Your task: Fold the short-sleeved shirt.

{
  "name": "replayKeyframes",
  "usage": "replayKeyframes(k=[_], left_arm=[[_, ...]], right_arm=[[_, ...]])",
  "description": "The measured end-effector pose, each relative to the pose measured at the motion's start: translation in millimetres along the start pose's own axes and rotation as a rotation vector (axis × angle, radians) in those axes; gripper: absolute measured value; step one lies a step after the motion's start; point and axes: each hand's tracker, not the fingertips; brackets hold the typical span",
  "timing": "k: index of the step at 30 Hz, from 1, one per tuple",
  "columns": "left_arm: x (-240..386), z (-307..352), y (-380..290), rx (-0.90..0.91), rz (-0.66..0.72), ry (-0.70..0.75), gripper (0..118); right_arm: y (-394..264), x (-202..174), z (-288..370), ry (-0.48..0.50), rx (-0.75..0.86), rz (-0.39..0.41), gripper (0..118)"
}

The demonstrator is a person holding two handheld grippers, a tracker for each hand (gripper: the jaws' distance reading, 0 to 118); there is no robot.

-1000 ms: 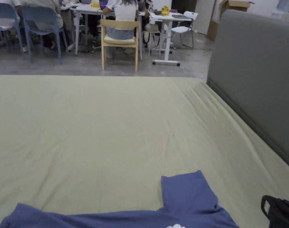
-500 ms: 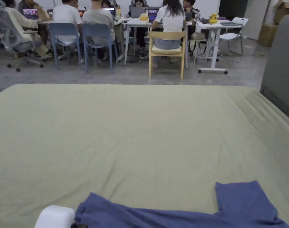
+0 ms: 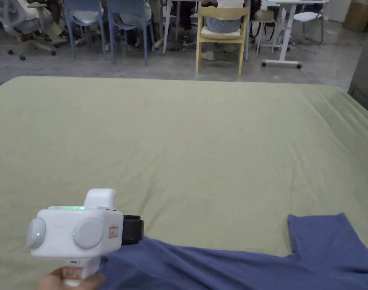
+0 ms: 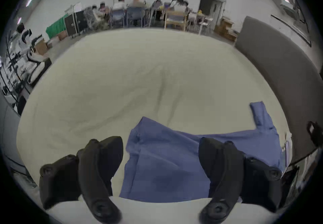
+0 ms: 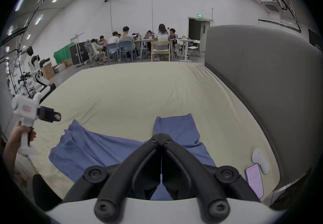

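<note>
Now the left gripper (image 3: 136,230) has risen beside the shirt (image 3: 255,264)

A pale green sheet (image 3: 187,143) covers the bed, with a grey headboard (image 5: 253,88) along its right side. Beyond the bed, people (image 5: 162,33) sit at white desks near a wooden chair (image 3: 221,36). A phone (image 5: 254,180) lies by the headboard.

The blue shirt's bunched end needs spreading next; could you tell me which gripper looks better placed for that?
Probably the left gripper: its jaws stand open around the bunched end of the blue shirt. The right gripper is shut, nearer the sleeve.
</note>
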Motion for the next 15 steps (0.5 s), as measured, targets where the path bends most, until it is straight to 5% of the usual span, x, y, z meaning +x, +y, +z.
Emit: replayKeyframes(k=[7,10,13,15], left_arm=[[-8,-108,-11,-0.215,-0.122,0.103,94],[-9,-99,-29,-0.087,-0.08,0.03,66],[-3,-82,-36,-0.077,-0.098,-0.013,7],[2,-75,-32,-0.077,-0.086,-0.052,7]], right_arm=[[-11,-1,-58,-0.005,-0.102,0.034,3],[-18,-3,-79,0.003,-0.145,0.046,3],[-26,-4,-98,0.018,-0.166,0.036,3],[-29,-7,-108,0.018,-0.191,0.033,3]])
